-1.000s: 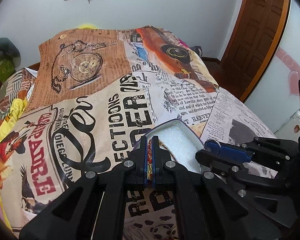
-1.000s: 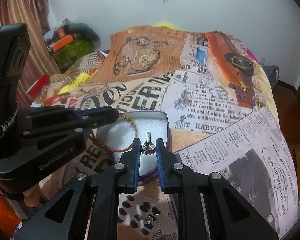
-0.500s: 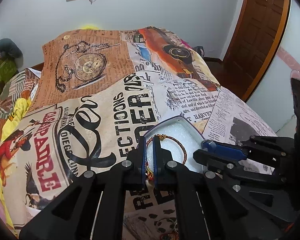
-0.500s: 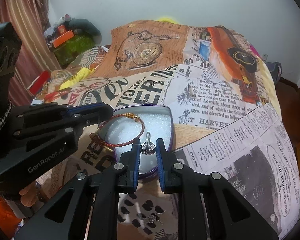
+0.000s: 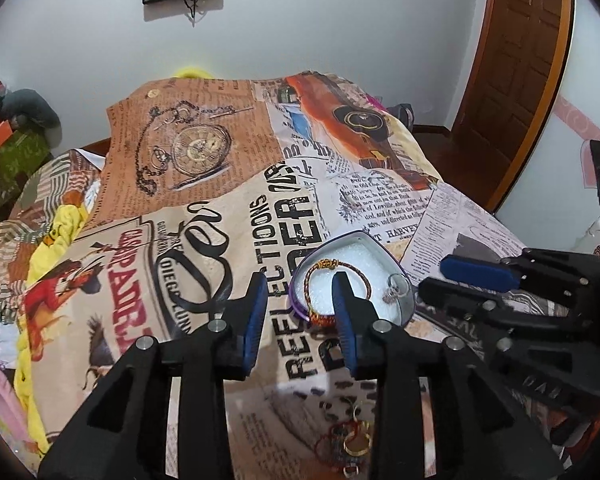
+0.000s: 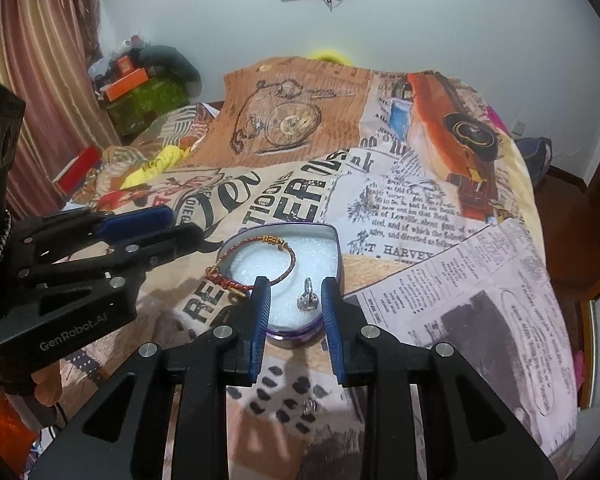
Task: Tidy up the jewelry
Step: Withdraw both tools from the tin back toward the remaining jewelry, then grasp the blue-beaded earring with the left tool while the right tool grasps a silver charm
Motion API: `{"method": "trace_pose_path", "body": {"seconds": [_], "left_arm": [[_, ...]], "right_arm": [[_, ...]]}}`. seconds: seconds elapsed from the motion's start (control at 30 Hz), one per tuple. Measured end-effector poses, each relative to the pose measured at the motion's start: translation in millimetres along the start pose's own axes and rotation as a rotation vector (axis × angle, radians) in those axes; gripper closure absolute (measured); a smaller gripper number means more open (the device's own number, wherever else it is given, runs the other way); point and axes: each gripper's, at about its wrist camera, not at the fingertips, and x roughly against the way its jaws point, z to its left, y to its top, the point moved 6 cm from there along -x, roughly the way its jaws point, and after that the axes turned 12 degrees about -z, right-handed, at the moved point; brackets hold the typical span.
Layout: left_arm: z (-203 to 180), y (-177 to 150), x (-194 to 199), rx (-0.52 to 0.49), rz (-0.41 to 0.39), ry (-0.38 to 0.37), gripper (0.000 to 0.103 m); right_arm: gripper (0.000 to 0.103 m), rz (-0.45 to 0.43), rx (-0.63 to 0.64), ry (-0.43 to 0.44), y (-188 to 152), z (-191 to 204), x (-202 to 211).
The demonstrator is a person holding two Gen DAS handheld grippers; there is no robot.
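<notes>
**Jewelry dropped into the tin, both grippers letting go**

Bracelet (image 6: 260, 264) and ring (image 6: 309, 300) now lie on the white foam inside the heart-shaped tin (image 6: 332, 236), which sits on the newspaper-print bedspread (image 6: 480, 300) near the front of the bed. A second ago each piece was pinched between a pair of blue pads; the red-and-gold braided bracelet was clamped in the left gripper (image 5: 300, 312) and the small silver ring in the right gripper (image 6: 292, 308). Both sets of jaws have just been opening, and both now stand spread with nothing pressed between the pads.

In the right wrist view the bracelet drapes over the tin's left rim, part of its loop on the foam and its knotted end hanging outside on the bedspread. The ring stands on the foam at the near right of the tin, seen through the gap of the right gripper but clear of both pads. The left wrist view agrees: bracelet (image 5: 328, 280) on the left half of the tin (image 5: 380, 240), ring (image 5: 394, 288) near the right wall.

This pair of placements looks done, though the bracelet's overhang may want a nudge inward. More pieces wait on the bedspread close to the camera: a tangle of red cord and gold rings (image 5: 350, 440) below the left gripper, and a small silver piece (image 6: 310, 405) below the right one. Those seem the likely next pickups.
</notes>
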Motion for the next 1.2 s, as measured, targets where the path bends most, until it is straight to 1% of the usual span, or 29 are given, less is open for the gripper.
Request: {"method": "trace_pose_path", "body": {"seconds": [0.1, 0.17, 0.23, 0.27, 0.47, 0.63, 0.83, 1.13, 1.17, 1.2], "left_arm": [[1, 0, 13, -0.003, -0.009, 0.008, 0.069], [2, -2, 21, -0.004, -0.013, 0.012, 0.065], [2, -3, 30, -0.005, -0.016, 0.014, 0.063], [2, -3, 33, -0.006, -0.017, 0.014, 0.063], [1, -16, 53, -0.008, -0.005, 0.011, 0.060], [0, -34, 55, -0.013, 0.035, 0.010, 0.060], [0, -62, 50, -0.002, 0.095, 0.007, 0.060], [3, -92, 40, 0.031, 0.151, 0.011, 0.060], [3, -94, 39, 0.035, 0.153, 0.007, 0.062], [3, -96, 37, 0.040, 0.158, 0.002, 0.068]], "right_arm": [[0.079, -0.011, 0.003, -0.006, 1, 4, 12], [0.076, -0.017, 0.004, -0.012, 2, 5, 19], [0.064, -0.033, 0.003, -0.020, 3, 7, 28], [0.062, -0.042, 0.002, -0.023, 3, 8, 32], [0.062, -0.057, 0.004, -0.032, 0, 16, 48], [0.062, -0.048, 0.009, -0.046, -10, 13, 55], [0.062, -0.014, -0.001, -0.076, -27, 0, 59], [0.062, 0.059, -0.003, -0.099, -58, -16, 54], [0.062, 0.067, -0.001, -0.097, -61, -16, 53], [0.062, 0.079, 0.002, -0.095, -64, -16, 50]]}}
